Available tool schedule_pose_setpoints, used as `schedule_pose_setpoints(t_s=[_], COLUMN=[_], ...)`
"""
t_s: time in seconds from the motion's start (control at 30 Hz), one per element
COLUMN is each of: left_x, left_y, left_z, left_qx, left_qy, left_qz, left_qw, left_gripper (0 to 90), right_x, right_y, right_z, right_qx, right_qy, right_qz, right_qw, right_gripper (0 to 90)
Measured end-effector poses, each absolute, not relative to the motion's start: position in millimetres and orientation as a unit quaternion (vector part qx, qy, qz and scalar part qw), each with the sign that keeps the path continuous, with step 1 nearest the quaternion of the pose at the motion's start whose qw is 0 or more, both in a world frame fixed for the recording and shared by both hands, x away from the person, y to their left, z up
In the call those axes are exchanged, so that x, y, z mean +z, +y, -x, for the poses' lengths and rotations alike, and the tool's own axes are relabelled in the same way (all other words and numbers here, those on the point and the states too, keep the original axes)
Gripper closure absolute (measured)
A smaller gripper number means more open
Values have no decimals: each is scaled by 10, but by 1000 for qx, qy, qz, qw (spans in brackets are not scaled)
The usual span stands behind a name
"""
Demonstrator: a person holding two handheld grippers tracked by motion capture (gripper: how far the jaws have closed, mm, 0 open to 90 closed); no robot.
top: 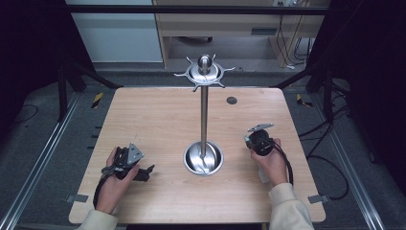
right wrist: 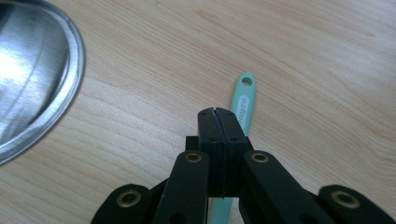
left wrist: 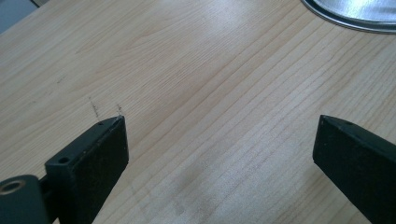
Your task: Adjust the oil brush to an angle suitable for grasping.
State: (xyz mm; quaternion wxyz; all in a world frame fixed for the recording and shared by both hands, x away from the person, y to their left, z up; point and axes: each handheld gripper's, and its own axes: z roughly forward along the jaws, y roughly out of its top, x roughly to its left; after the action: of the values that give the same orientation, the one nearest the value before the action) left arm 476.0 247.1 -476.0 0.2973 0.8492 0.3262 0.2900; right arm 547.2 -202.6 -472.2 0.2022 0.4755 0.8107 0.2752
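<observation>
A mint-green utensil handle (right wrist: pixel 245 100) with a hanging hole lies on the wooden table (top: pixel 158 120), running under my right gripper (right wrist: pixel 218 112). That gripper's jaws are pressed flat together above it, with nothing between them. In the high view the right gripper (top: pixel 252 140) sits just right of the steel stand's round base (top: pixel 203 158). My left gripper (top: pixel 145 171) rests at the front left, and its jaws stand wide apart over bare wood (left wrist: pixel 219 123). The stand's pole (top: pixel 204 115) rises to a hooked top ring (top: pixel 205 73).
The stand's base rim shows at the top right of the left gripper view (left wrist: pixel 355 14) and at the left of the right gripper view (right wrist: pixel 32 79). A small dark grommet (top: pixel 231 100) sits at the table's back. Cables trail on the floor to the right.
</observation>
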Motion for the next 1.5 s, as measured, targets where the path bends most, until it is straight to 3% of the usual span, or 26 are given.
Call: schedule_pose_setpoints(t_s=[0.57, 0.97, 1.5], left_x=[-4763, -4776, -4766], left_y=[2471, 2448, 2457], left_z=[-4760, -4757, -4755], left_qx=[289, 286, 287], left_qy=[326, 323, 323], left_qz=[-849, -852, -851], left_qw=[298, 296, 297], left_gripper=[31, 31, 31], right_x=[-4797, -4794, -4711], right_y=[-1965, -2001, -2078], right_z=[-5499, -5502, -5504], right_qx=[218, 243, 249], right_qy=[820, 813, 796], right_qz=[-483, -495, -517], right_qw=[217, 188, 193], right_gripper=[900, 900, 900])
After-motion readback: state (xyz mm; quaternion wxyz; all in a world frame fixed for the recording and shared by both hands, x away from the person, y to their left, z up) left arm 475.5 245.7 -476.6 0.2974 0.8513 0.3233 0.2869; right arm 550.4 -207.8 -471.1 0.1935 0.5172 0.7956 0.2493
